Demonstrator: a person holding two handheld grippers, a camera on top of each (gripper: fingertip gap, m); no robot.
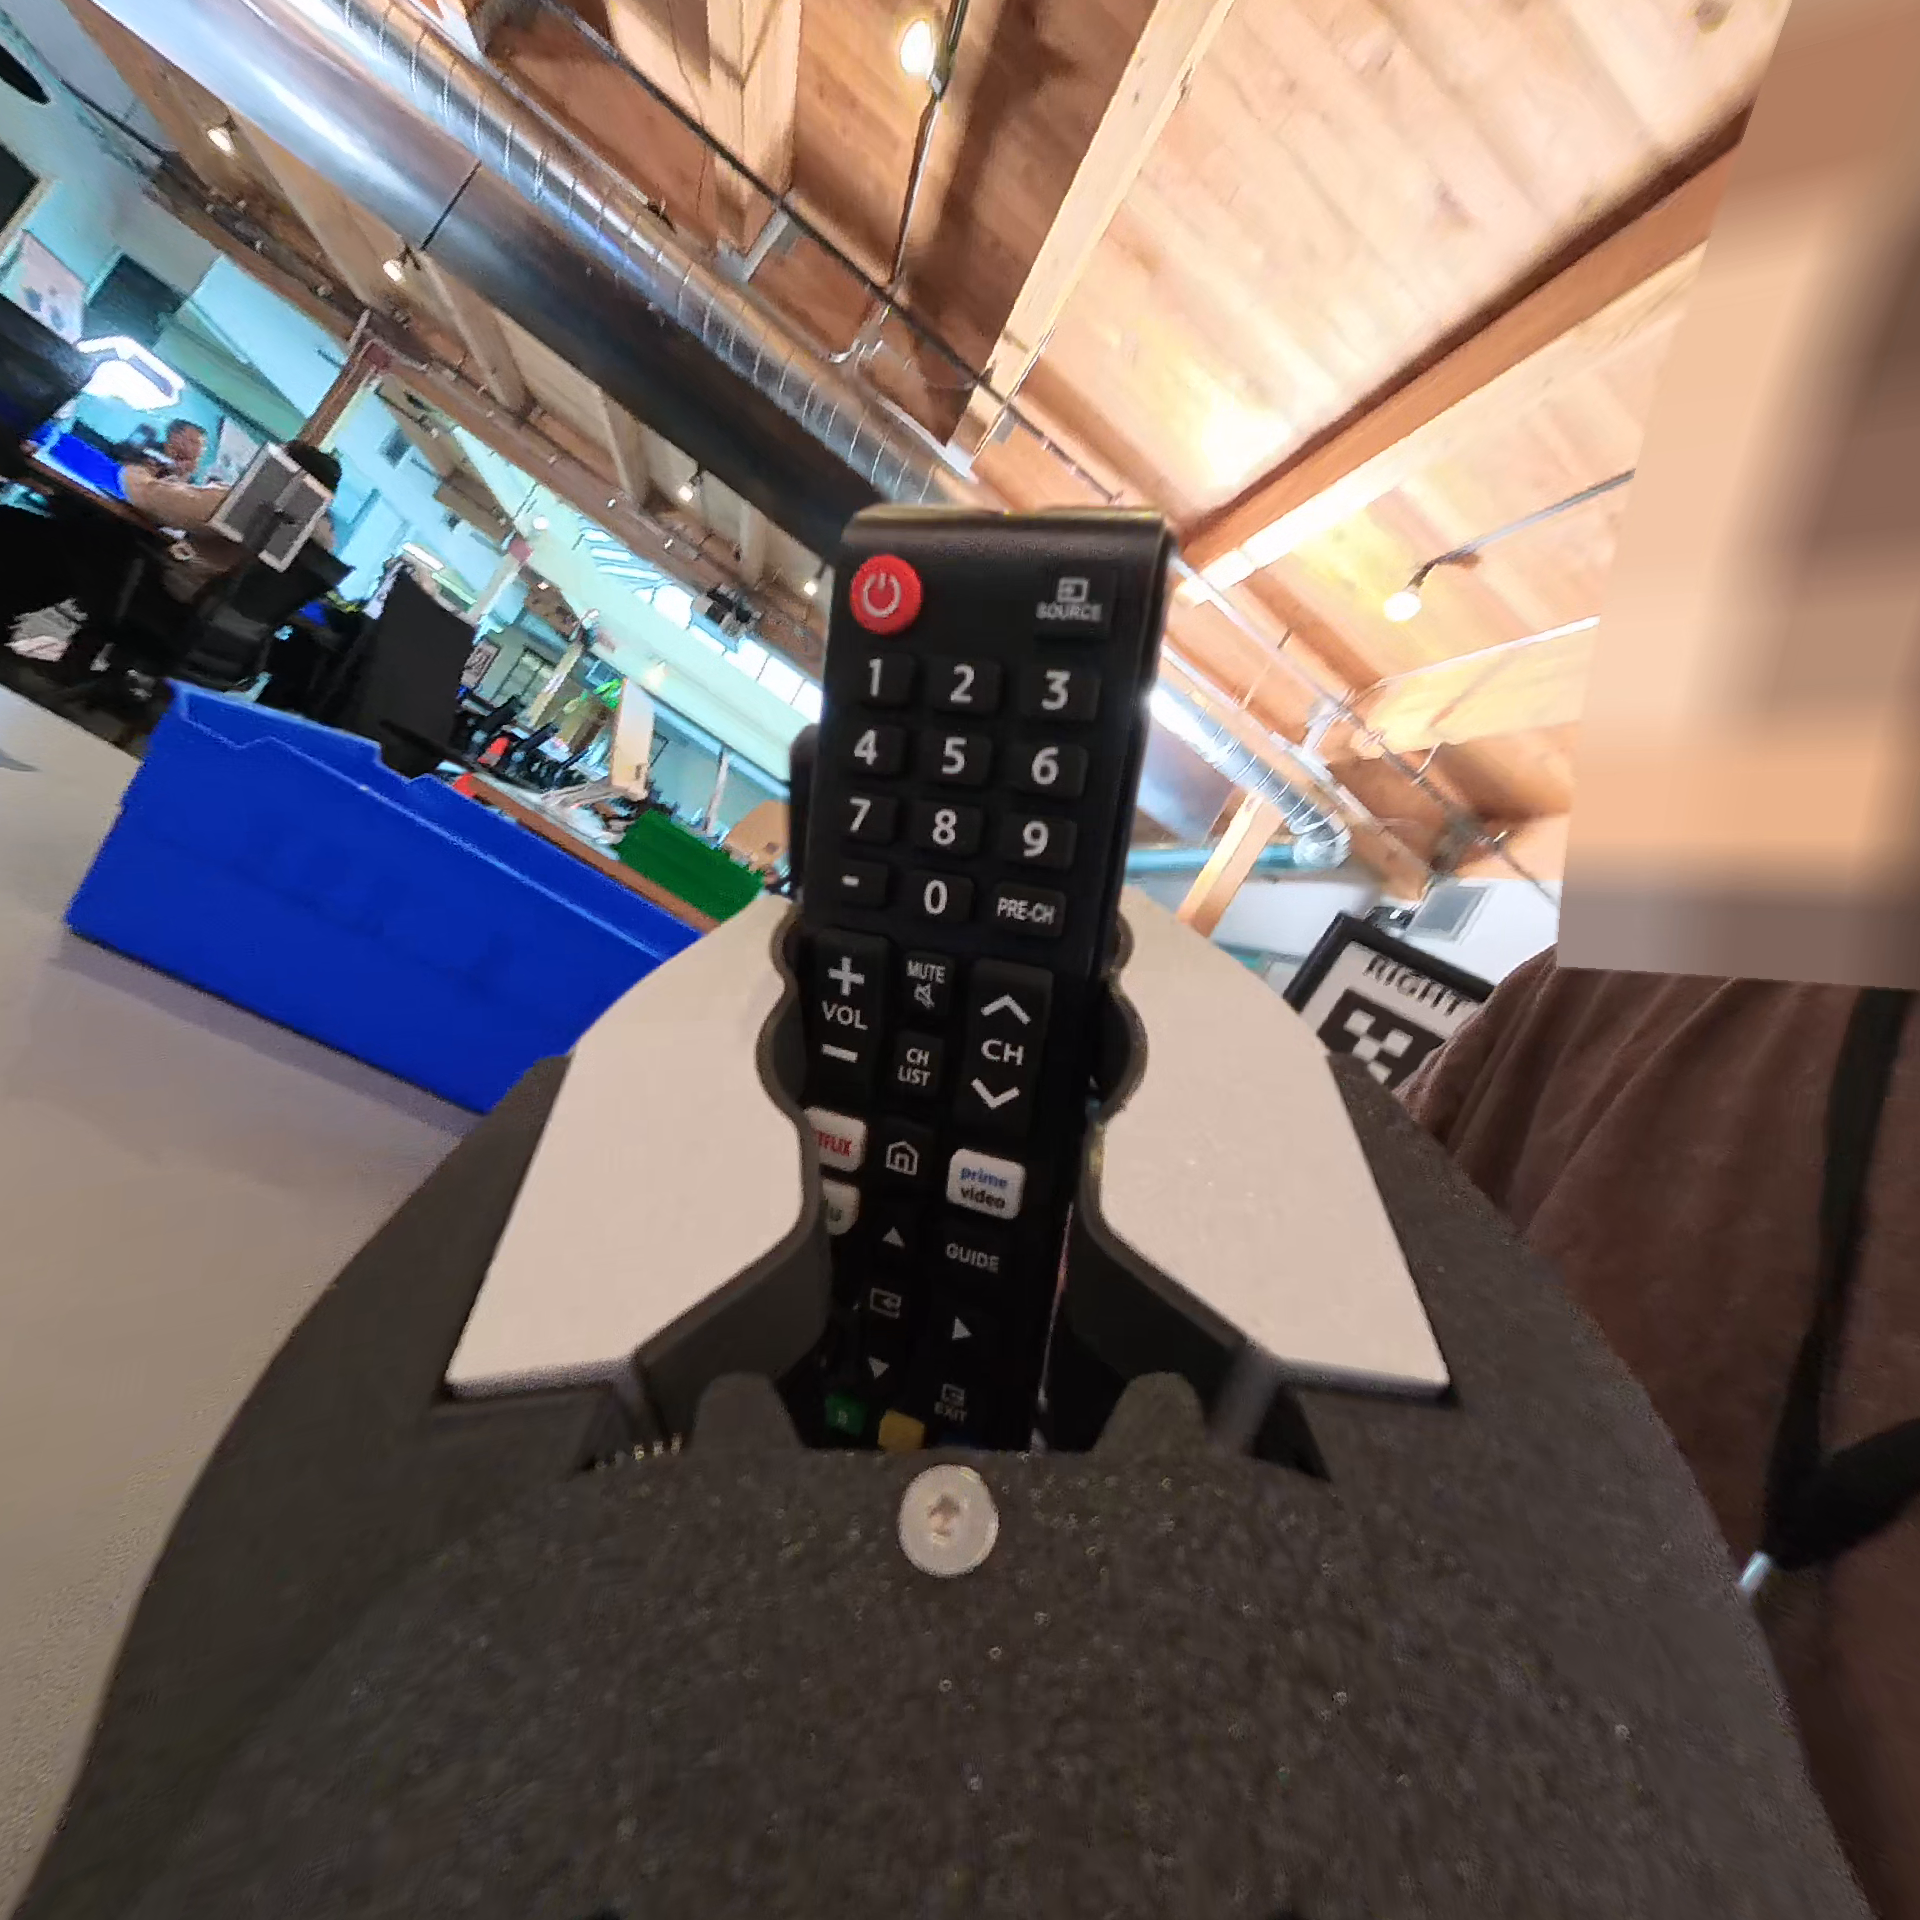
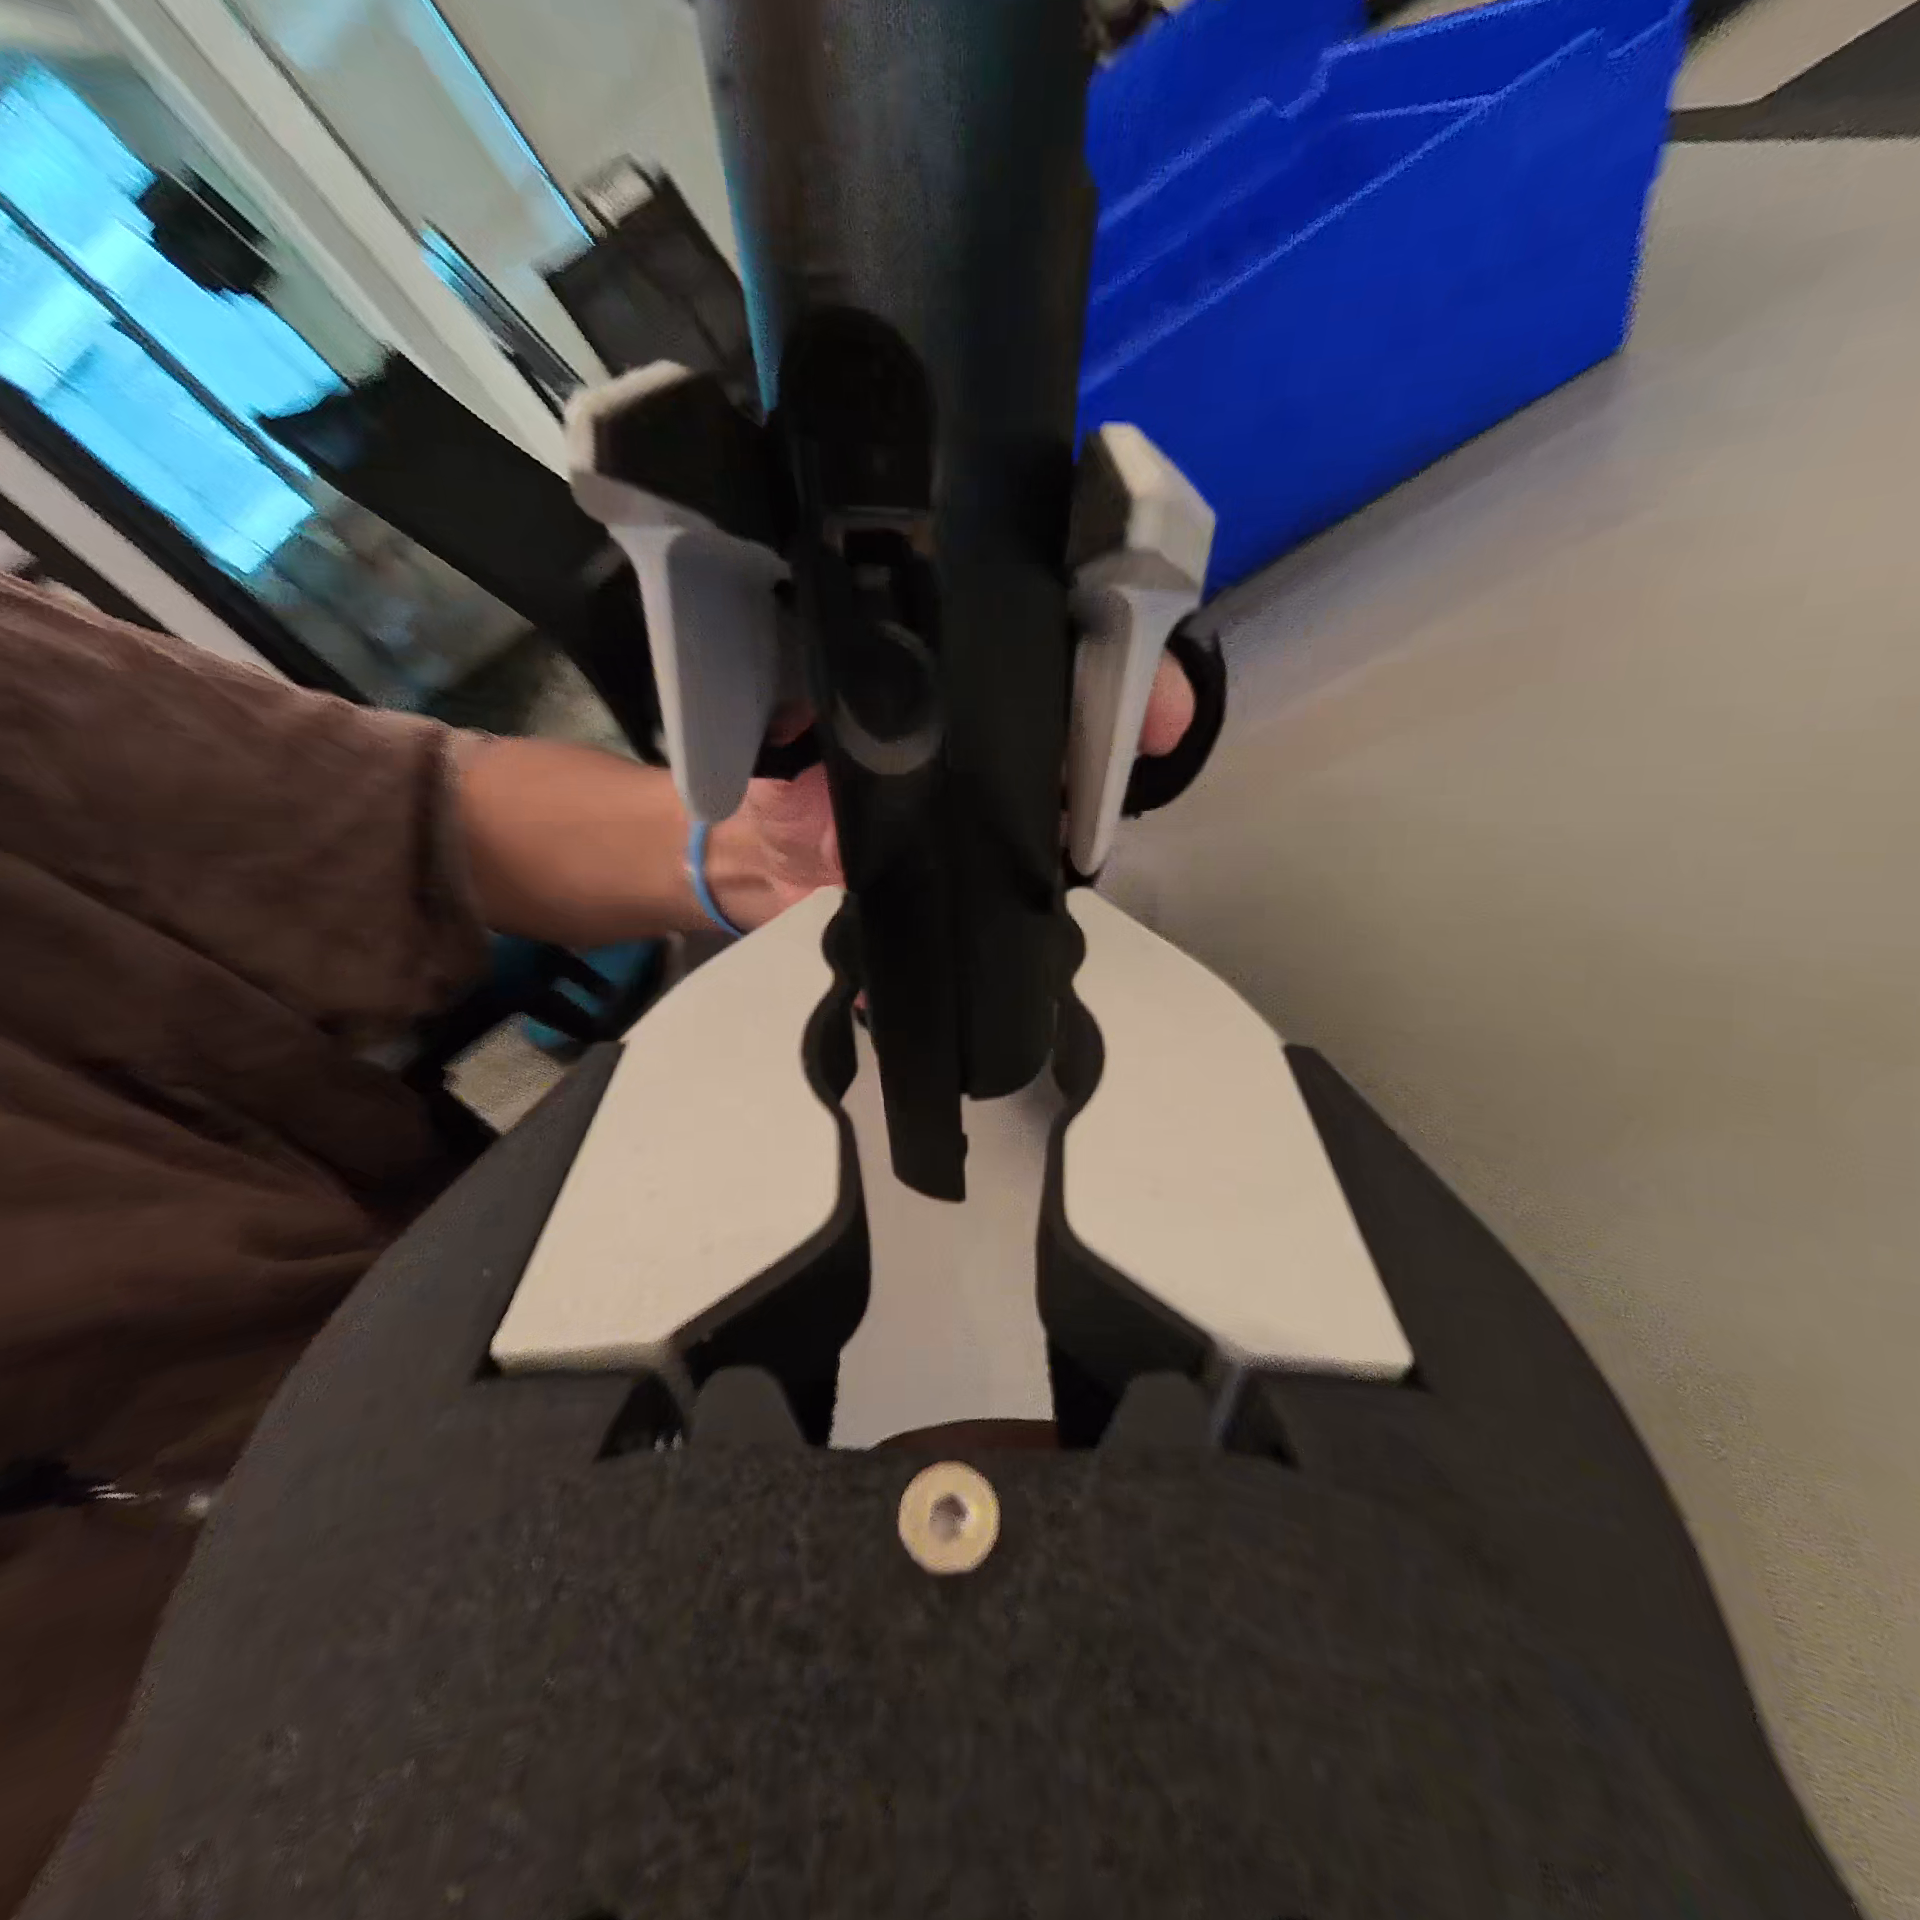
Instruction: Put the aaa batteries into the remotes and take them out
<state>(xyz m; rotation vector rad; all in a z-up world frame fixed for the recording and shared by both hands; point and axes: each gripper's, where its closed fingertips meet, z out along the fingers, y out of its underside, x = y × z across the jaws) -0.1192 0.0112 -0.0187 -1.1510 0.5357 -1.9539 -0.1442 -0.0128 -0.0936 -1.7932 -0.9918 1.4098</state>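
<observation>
Remote (image 1: 956, 935): upright, clamped lengthwise in left gripper (image 1: 951, 997); right gripper (image 2: 951, 997) pinches its near lower end from behind.

Blue bin (image 2: 1382, 270) blocks ahead; table (image 2: 1558, 883) right open

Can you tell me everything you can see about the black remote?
The black remote stands upright, button side facing the left wrist camera, clamped between the left gripper fingers. It looks plastic, with a red power button on top, number keys and coloured buttons lower down. In the right wrist view its back shows, and the right gripper pinches its lower end.
</observation>
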